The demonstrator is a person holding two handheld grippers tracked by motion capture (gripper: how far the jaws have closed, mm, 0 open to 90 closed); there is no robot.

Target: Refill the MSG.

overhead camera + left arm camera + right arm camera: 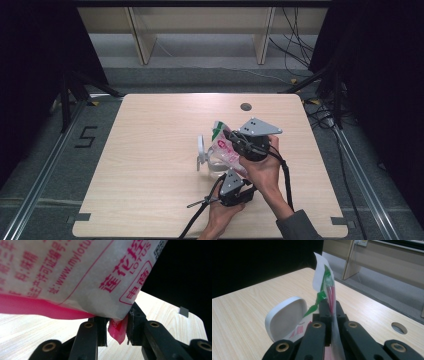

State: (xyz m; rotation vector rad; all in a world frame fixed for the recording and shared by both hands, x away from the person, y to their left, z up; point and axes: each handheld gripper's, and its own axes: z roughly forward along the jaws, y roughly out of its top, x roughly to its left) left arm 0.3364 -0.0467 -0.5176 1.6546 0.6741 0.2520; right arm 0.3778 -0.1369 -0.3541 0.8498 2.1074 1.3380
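1. A white plastic pouch (226,148) printed with red lettering is held up over the middle of the tabletop (150,150), slanting from its upper end, at the far side, down toward the person.
2. The right gripper (235,142) is clamped on the upper part of the pouch. In the right gripper view the jaws are pressed together on the thin film (331,302), with a green and white crumpled edge standing up above them.
3. The left gripper (231,182) sits at the near, lower end of the pouch. In the left gripper view a pink corner (117,331) of the pouch hangs between the two jaws, and the jaws are pinched on it, with the printed white body (82,277) of the pouch bulging just above.
4. A clear container (215,165) with a white hinged lid (201,150) stands on the tabletop directly under the pouch. The lid is flipped open, standing upright at the container's left side in the high view.
5. In the right gripper view the white oval lid (285,317) is just beside the jaws, on their left.
6. The person's right hand (265,170) wraps the right gripper from behind; the left hand (222,210) holds the left gripper near the front edge of the tabletop.
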